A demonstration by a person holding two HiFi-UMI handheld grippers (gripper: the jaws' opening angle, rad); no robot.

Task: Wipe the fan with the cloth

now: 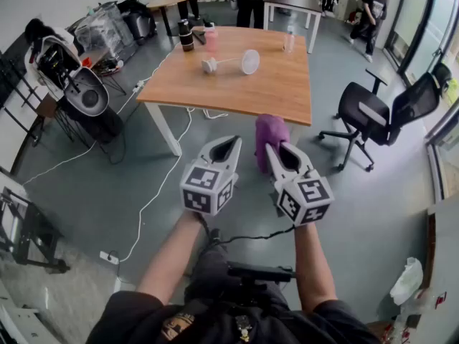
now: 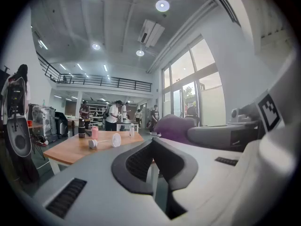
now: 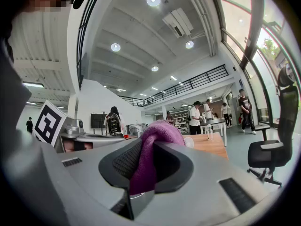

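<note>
Fan (image 1: 248, 61) lies on table (image 1: 280, 92), well beyond right tool (image 1: 277, 149) clamping cloth (image 1: 271, 130).

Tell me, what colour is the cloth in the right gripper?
Purple cloth, shown best in the right gripper view.

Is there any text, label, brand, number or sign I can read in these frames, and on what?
No readable text anywhere.
Marker cubes on left gripper and right gripper: square code patterns, no letters.
Shirt emblem: too blurred.
Bottles on the table: labels too small.
</note>
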